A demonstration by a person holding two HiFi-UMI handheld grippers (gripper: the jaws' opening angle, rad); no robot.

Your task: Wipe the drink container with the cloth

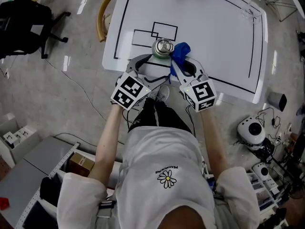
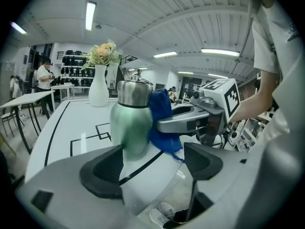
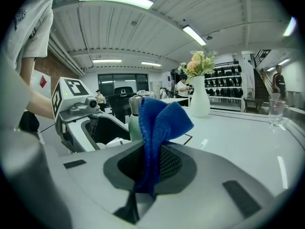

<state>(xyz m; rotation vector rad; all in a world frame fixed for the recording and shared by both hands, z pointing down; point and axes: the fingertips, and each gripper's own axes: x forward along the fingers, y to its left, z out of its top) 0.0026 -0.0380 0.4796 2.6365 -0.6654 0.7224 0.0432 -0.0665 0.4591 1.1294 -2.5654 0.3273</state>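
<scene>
A green drink bottle (image 1: 162, 48) with a steel cap stands on the white table (image 1: 214, 42) near its front edge. In the left gripper view the bottle (image 2: 131, 123) rises just beyond the left pad. My left gripper (image 2: 152, 168) is open, its jaws wide apart, and the right pad is well clear of the bottle. In the head view the left gripper (image 1: 147, 63) reaches to the bottle's base. My right gripper (image 3: 152, 168) is shut on a blue cloth (image 3: 159, 123). The cloth (image 1: 180, 53) hangs against the bottle's right side (image 2: 162, 123).
A white vase with flowers (image 2: 99, 87) stands at the table's far side, and a clear glass (image 1: 249, 11) sits at the far right corner. A wooden chair (image 1: 102, 18) and a black office chair (image 1: 24, 18) stand left of the table. Devices and cables (image 1: 251, 130) lie on the floor at the right.
</scene>
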